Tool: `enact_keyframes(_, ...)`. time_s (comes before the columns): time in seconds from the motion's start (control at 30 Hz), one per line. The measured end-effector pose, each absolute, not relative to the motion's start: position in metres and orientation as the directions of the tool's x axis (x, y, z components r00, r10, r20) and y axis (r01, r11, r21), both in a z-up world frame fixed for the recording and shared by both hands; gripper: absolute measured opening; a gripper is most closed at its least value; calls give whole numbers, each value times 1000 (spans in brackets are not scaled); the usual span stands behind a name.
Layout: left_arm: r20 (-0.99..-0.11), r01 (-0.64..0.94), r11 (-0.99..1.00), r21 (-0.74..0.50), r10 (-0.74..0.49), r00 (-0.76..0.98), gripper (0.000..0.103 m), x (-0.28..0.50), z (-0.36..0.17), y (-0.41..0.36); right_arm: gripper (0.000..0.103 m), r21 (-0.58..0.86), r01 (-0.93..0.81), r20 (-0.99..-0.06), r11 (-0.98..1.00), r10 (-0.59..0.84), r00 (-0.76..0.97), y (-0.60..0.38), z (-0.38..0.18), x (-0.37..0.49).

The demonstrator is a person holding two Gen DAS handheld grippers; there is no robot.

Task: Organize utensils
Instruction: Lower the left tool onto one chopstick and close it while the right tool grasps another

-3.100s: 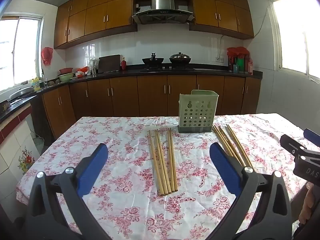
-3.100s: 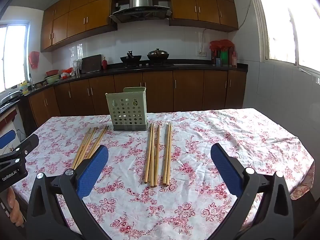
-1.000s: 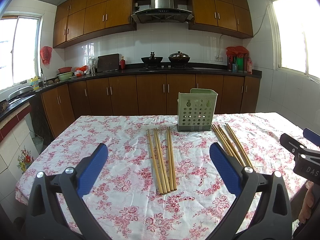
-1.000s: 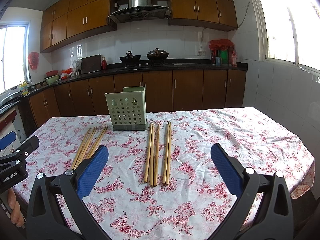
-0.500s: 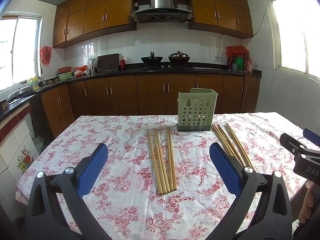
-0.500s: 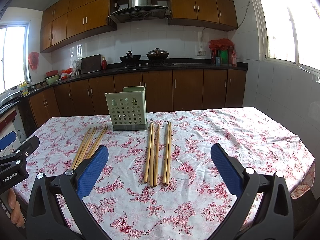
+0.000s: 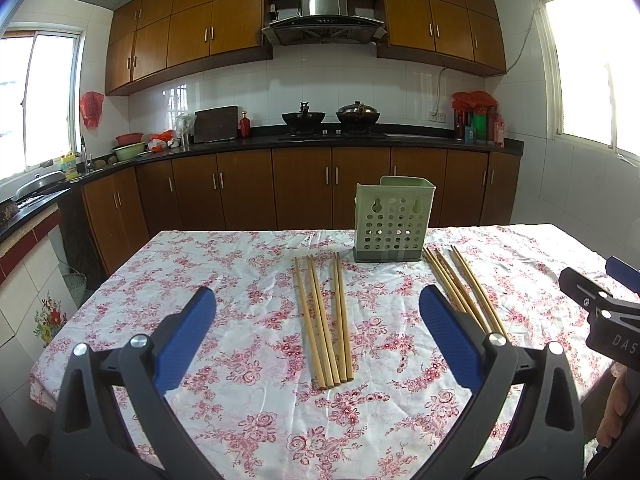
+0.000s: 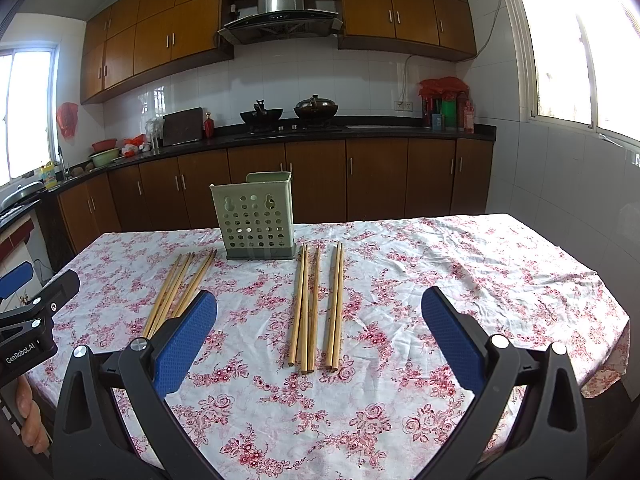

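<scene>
1. Nearest, above the near edge of the tabletop: left gripper (image 7: 318, 322), jaws spread wide, blue pads (image 7: 187, 340) holding nothing, hovering over the flowered tablecloth (image 7: 248, 408).
2. Alongside it, also above the near edge: right gripper (image 8: 319, 322), jaws likewise spread wide and empty; seen too at the right border of the left wrist view (image 7: 600, 312).
3. Midway across the tabletop, lying flat on the cloth: two bundles of wooden chopsticks, well apart from each other, both pointing from near edge toward far edge.
4. Left bundle (image 7: 322, 316): five sticks, three close together and two just beside them, straight ahead of the left gripper.
5. Right bundle (image 8: 316, 304): also five sticks, three and two, straight ahead of the right gripper.
6. Toward the far edge, upright between the far ends of both bundles: green perforated holder (image 7: 394, 220), (image 8: 256, 218), no chopsticks visible inside.
7. Beyond the table: brown cabinets (image 7: 304, 188) and dark countertop (image 7: 420, 138) with two woks.
</scene>
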State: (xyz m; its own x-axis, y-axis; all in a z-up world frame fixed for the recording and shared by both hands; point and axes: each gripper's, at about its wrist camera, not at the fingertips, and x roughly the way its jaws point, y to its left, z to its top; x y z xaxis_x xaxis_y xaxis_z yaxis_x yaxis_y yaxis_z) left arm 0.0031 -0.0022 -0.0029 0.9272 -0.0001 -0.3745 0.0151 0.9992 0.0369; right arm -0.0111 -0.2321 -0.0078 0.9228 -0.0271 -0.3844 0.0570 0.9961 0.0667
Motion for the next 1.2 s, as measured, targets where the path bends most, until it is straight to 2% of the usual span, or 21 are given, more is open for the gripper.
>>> enact_keyframes(0.3, -406, -5, 999, 41, 21, 914, 99, 13, -9, -2, 101, 75, 65, -413, 995, -28, 910, -234, -13, -7)
enact_keyframes(0.57, -577, -69, 998, 0, 57, 814, 99, 60, -43, 26, 100, 106, 127, -556, 986, -47, 830, -261, -46, 32)
enact_keyframes(0.63, -600, -89, 996, 4, 73, 796, 99, 72, -48, 34, 93, 105, 147, -599, 984, -55, 799, -270, -55, 48)
enact_keyframes(0.7, -616, -99, 995, 17, 89, 783, 97, 85, -52, 40, 75, 116, 152, -636, 982, -44, 770, -276, -62, 62)
enact_keyframes(0.73, -622, -100, 995, 21, 92, 777, 93, 91, -53, 42, 70, 129, 155, -666, 979, -30, 745, -281, -70, 75)
enact_keyframes(0.8, -646, -99, 995, 27, 93, 758, 84, 105, -59, 45, 52, 166, 139, -706, 976, 19, 708, -286, -81, 94)
enact_keyframes(0.83, -662, -93, 996, 18, 81, 745, 76, 113, -63, 47, 48, 175, 134, -717, 975, 33, 696, -287, -84, 100)
enact_keyframes(0.9, -690, -84, 996, -9, 55, 722, 69, 126, -69, 50, 36, 183, 123, -743, 975, 55, 668, -286, -92, 114)
enact_keyframes(1.03, -725, -56, 996, -69, -12, 689, 55, 144, -80, 55, 26, 174, 102, -769, 979, 71, 636, -282, -103, 131)
enact_keyframes(1.1, -735, -48, 996, -77, -24, 678, 53, 151, -84, 55, 18, 175, 93, -781, 980, 81, 620, -281, -109, 136)
enact_keyframes(1.17, -741, -41, 997, -72, -26, 671, 52, 156, -88, 53, 16, 183, 84, -778, 979, 93, 621, -282, -111, 139)
enact_keyframes(1.2, -744, -36, 997, -69, -28, 668, 51, 157, -89, 52, 11, 179, 84, -787, 980, 92, 611, -281, -113, 140)
